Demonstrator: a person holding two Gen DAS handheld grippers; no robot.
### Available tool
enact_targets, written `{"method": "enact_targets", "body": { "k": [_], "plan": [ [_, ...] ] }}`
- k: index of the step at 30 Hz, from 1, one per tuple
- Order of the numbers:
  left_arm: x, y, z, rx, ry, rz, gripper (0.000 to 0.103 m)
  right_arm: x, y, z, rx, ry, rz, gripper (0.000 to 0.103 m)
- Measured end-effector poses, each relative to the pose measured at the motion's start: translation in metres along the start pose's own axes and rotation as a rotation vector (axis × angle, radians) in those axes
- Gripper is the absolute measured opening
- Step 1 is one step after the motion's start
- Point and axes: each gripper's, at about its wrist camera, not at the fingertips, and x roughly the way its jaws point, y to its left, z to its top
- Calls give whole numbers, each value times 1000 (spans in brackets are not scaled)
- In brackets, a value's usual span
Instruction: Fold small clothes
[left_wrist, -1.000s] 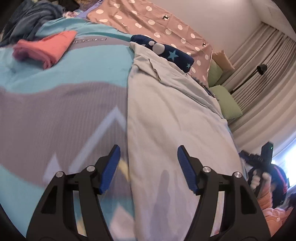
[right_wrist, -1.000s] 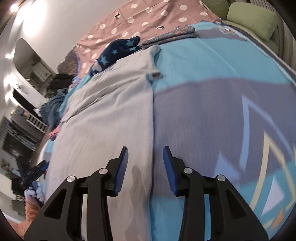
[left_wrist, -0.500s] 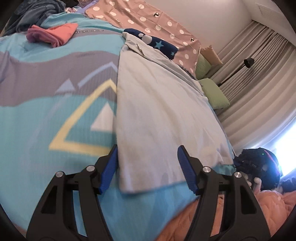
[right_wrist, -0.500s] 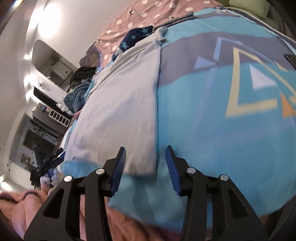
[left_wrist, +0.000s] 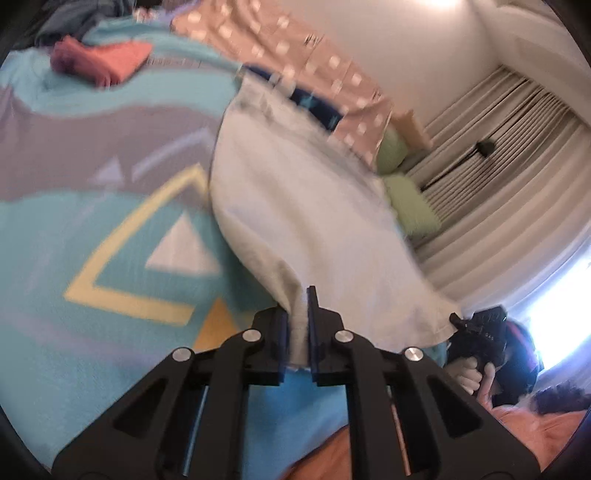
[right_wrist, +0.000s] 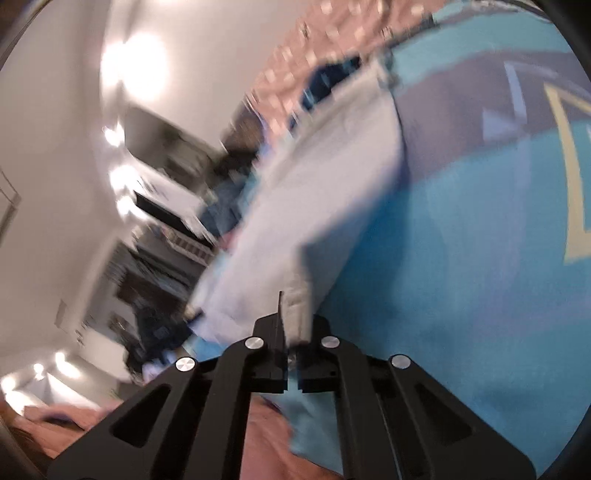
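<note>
Left wrist view: the left gripper (left_wrist: 298, 325) has just been closing and now pinches the near corner of a pale grey garment (left_wrist: 314, 206), the cloth bunched between its blue pads. The garment lies flat on a bedspread (left_wrist: 74, 258) of turquoise and grey with a yellow triangle, and runs away from the jaws toward twelve o'clock. Its other near corner, at about three o'clock from the jaws, lifts toward the right gripper (left_wrist: 480, 332), seen small and dark, held in a hand. At eleven o'clock, well apart from the garment, sits a folded red cloth (left_wrist: 103, 61). Behind the far end of the garment lie a navy cloth with stars (left_wrist: 317, 105) and a pink dotted sheet (left_wrist: 295, 48). Green pillows (left_wrist: 410, 206) and curtains (left_wrist: 509, 177) fill the two o'clock side.

Right wrist view, blurred: the right gripper (right_wrist: 293, 328) has also just been closing and clamps the garment's (right_wrist: 314, 192) other near corner, which rises from the bedspread (right_wrist: 461, 277) into the jaws. The garment stretches toward twelve o'clock. At nine o'clock, dark shelves (right_wrist: 147, 280) and a white wall (right_wrist: 55, 110) show.
</note>
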Motion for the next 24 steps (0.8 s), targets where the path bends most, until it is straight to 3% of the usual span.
{"method": "enact_targets", "body": {
  "k": [3,5,7,12,16,20,24],
  "plan": [
    [-34,-32,16,58,-114,-74,9,-25,25,15,-50,-93,74,2],
    [-49,-49,19,102,-143,-100,9,-38,43,19,-118,-122,73,2],
    [-59,-62,15,139,-151,-108,9,-49,53,16,-173,-133,26,2],
    [-55,-63,3,108,-119,-95,9,-51,47,9,-134,-131,-11,2],
    [-58,-73,10,81,-131,-127,9,-56,62,15,-175,-155,0,2],
    [-77,-99,21,130,-194,-128,9,-81,93,19,-294,-225,30,2],
    [-85,-108,29,186,-229,-28,9,-77,102,31,-350,-233,-64,2]
  ]
}}
